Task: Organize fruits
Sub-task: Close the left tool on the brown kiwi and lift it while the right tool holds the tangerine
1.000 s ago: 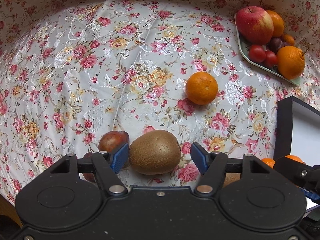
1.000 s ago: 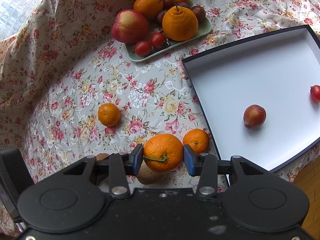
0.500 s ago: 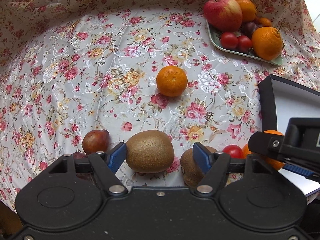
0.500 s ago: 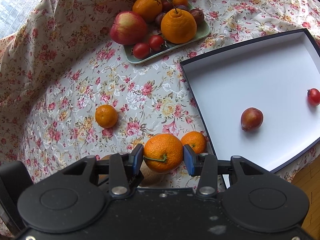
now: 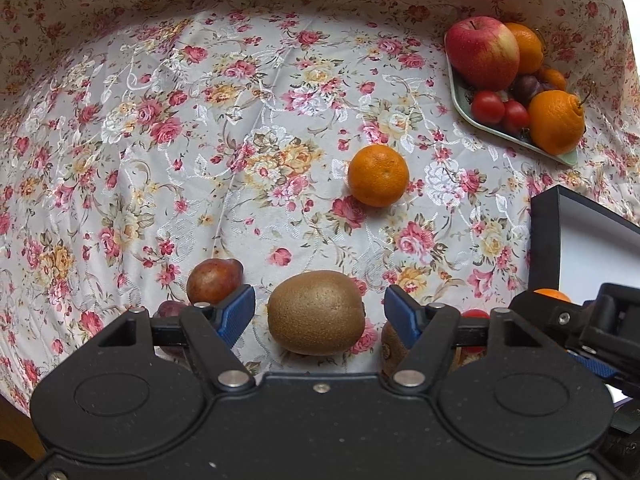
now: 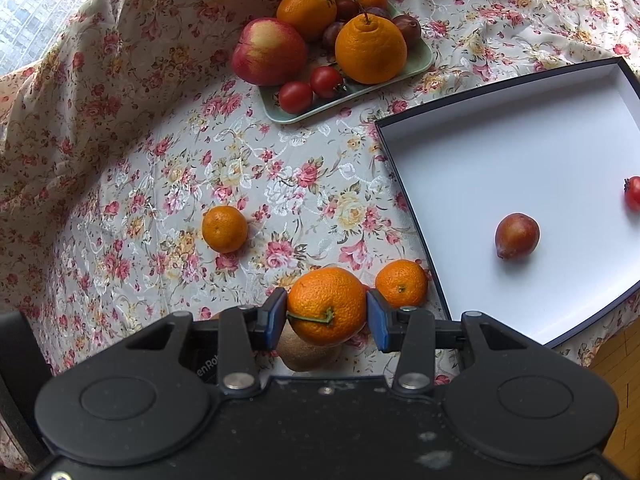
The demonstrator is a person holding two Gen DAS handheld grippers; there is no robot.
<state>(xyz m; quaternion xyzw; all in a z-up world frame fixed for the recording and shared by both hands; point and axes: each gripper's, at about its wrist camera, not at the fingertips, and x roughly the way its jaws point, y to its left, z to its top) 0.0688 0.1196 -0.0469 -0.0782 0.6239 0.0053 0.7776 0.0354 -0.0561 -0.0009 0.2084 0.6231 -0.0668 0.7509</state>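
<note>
A brown kiwi (image 5: 316, 312) lies on the flowered cloth between the blue pads of my left gripper (image 5: 320, 304), which stands open with a gap on each side of the fruit. My right gripper (image 6: 327, 312) is shut on a stemmed orange (image 6: 326, 306), held just above a second kiwi (image 6: 304, 352). A black box with a white floor (image 6: 520, 152) at the right holds a red-brown fruit (image 6: 517, 236) and a cherry tomato (image 6: 633, 193). Loose mandarins (image 6: 224, 229) (image 6: 401, 283) lie on the cloth.
A green tray (image 6: 420, 64) at the back carries an apple (image 6: 269, 51), oranges, plums and tomatoes. Left of the open gripper lies another red-brown fruit (image 5: 214, 280). The right gripper's body (image 5: 580, 320) shows close on the right in the left wrist view.
The left wrist view swung right and came back, and its jaws stand slightly wider around the kiwi. The right gripper kept still with the orange in it.
</note>
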